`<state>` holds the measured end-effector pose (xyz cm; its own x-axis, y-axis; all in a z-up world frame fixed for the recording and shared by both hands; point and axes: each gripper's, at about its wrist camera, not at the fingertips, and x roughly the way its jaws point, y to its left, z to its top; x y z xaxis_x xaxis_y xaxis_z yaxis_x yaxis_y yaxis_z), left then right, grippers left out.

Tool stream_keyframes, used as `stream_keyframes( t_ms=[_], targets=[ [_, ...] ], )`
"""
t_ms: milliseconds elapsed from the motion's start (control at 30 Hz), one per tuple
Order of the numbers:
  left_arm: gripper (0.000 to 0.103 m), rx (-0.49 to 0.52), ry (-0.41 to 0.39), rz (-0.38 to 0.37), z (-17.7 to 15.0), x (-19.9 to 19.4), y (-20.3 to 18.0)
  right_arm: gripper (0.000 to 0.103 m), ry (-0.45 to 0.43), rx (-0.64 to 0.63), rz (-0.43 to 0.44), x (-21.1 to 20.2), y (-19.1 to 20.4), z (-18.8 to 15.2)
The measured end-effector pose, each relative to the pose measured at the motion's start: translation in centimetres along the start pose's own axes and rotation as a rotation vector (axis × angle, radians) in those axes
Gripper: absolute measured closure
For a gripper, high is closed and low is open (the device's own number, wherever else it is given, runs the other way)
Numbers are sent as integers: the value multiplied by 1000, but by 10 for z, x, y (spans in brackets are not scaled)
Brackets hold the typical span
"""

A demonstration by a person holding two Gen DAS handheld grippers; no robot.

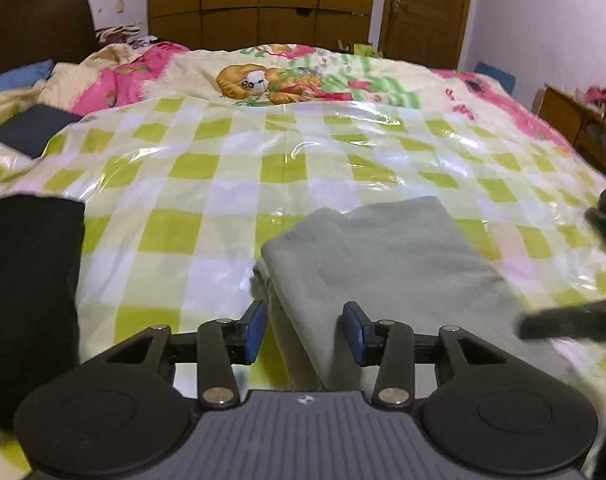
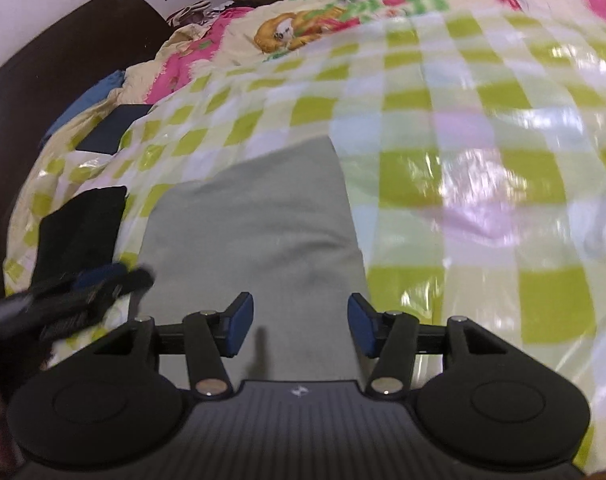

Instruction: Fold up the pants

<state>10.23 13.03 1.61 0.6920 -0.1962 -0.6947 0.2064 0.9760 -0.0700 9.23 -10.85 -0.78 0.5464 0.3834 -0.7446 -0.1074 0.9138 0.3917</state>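
Pants [image 1: 383, 264] of grey cloth lie folded lengthwise on the checked plastic sheet [image 1: 207, 184] over the bed, a dark folded garment [image 1: 27, 280] well to their left. Both the left gripper [image 1: 305, 330] and the right gripper [image 2: 301, 326] stand partly open above the cloth, holding nothing. Judging from that, a fold seems just released, though blur hides the near end; next, both must grasp one end and carry it over the other.

Grey pants [image 1: 383, 264] near end hidden under tongs; left tongs [image 2: 103, 280] motion-blurred.
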Motion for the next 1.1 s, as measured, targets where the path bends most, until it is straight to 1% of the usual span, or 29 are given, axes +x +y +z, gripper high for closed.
stream_keyframes(
  t_ms=[33,67,167,233,267,300,367,433,467,533,567,667,767,867,900,933,967,1000,1033,1100],
  targets=[
    [57,21,9,8,2,5,-2,47,-8,-42,25,-5,6,-5],
    [66,40,22,9,7,11,-3,47,-10,-102,66,-12,17,-12],
    [68,69,50,-2,16,27,-6,44,6,-269,173,-21,49,-34],
    [70,95,55,1,21,33,-9,44,3,-417,205,-20,74,-49],
    [71,102,56,-1,23,34,-11,44,-9,-488,198,-17,85,-55],
    [71,110,57,-2,25,35,-12,44,-23,-558,173,-12,94,-61],
    [71,129,51,-4,29,36,-15,44,-44,-628,91,2,106,-65],
    [71,130,51,-16,32,35,-15,46,-50,-628,65,13,110,-61],
    [71,126,53,-21,33,35,-14,50,-53,-618,61,16,110,-57],
    [73,122,49,-40,38,34,-12,97,-25,-562,78,18,108,-49],
    [74,116,47,-55,41,33,-11,98,-16,-521,85,17,106,-43],
    [76,117,33,-70,50,32,-9,98,-23,-511,62,12,104,-35],
    [76,117,31,-79,53,33,-8,98,-2,-476,81,7,98,-38],
    [76,143,48,-75,46,32,-9,86,-6,-534,86,1,104,-51],
    [76,140,55,-79,43,32,-6,67,-1,-555,90,0,107,-54],
    [76,131,63,-84,41,31,-4,43,-4,-581,95,-1,110,-60],
    [75,115,78,-98,38,32,0,36,-16,-613,102,-1,114,-63],
    [72,100,87,-110,37,32,3,34,-29,-661,98,1,119,-67],
    [69,81,94,-118,36,32,7,34,-34,-703,80,5,123,-71],
    [52,60,100,-111,36,34,9,34,-41,-754,61,14,131,-76]
  ],
)
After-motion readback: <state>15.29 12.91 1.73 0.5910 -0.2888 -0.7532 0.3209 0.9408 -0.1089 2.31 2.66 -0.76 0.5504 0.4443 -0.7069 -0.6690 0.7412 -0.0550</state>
